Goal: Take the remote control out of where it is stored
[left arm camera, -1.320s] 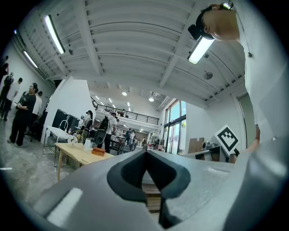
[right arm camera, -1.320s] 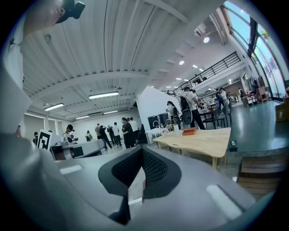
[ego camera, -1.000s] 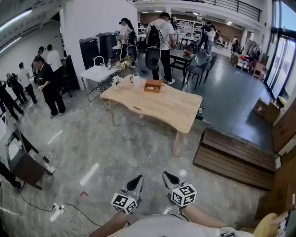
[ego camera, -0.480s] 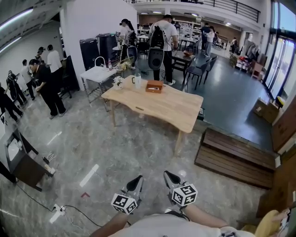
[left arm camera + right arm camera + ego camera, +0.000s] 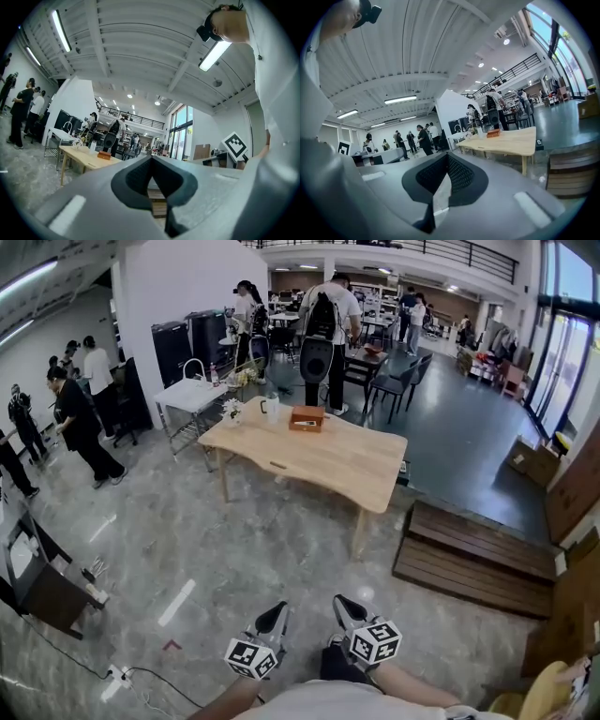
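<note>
left gripper (image 5: 151, 160) view: jaws closed, empty | head view only: floor cable (image 5: 150, 664)

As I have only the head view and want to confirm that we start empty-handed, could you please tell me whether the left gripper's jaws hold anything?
Observer: No. In its own view the left gripper has its jaws together, with nothing between them.
Operator: Thank you. And the right one?
Observer: The right gripper is shut and empty too, as its own view shows.
Operator: Which way are they pointing?
Observer: They are tilted upward. The left gripper view is mostly ceiling, and the wooden table sits low at its left.
</note>
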`<act>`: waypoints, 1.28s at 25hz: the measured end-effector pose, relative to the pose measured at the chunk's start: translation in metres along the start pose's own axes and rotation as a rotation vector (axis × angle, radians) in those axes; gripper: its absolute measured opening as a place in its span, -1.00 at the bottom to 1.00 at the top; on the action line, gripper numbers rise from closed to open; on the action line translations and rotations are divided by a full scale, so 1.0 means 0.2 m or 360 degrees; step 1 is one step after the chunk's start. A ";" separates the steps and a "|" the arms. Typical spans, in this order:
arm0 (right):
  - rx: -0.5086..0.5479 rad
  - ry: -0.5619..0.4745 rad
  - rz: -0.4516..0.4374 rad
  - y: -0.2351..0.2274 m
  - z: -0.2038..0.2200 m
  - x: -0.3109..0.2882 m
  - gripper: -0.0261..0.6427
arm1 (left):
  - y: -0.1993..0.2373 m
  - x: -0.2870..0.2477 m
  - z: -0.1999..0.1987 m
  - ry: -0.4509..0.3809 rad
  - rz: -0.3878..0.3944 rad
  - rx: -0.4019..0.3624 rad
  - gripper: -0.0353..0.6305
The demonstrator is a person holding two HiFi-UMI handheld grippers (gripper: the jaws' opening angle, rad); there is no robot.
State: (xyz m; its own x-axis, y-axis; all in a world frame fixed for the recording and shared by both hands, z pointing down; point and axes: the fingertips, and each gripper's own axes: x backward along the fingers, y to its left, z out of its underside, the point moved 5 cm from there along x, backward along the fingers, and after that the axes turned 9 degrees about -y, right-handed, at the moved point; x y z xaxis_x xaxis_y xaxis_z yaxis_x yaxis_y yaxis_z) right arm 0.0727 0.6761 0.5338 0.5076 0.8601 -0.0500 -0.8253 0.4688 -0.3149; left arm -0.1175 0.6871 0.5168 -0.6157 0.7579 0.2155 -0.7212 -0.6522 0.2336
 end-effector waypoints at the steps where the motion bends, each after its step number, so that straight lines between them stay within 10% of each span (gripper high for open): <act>1: -0.0007 -0.0003 0.0003 -0.01 0.00 -0.02 -0.84 | 0.02 -0.02 0.00 0.0003 0.0001 -0.0001 -0.89; 32: -0.0055 -0.0051 -0.0125 -1.11 -0.48 -1.00 -0.84 | 0.56 -1.33 0.10 0.0056 -0.0249 -0.0078 -0.89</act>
State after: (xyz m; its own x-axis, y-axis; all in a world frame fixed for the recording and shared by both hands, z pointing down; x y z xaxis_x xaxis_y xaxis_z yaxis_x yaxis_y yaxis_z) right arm 0.1794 0.3807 0.5224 0.5617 0.8273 0.0065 -0.7740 0.5282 -0.3493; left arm -0.0272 0.4126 0.5049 -0.5045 0.8509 0.1466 -0.8234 -0.5252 0.2149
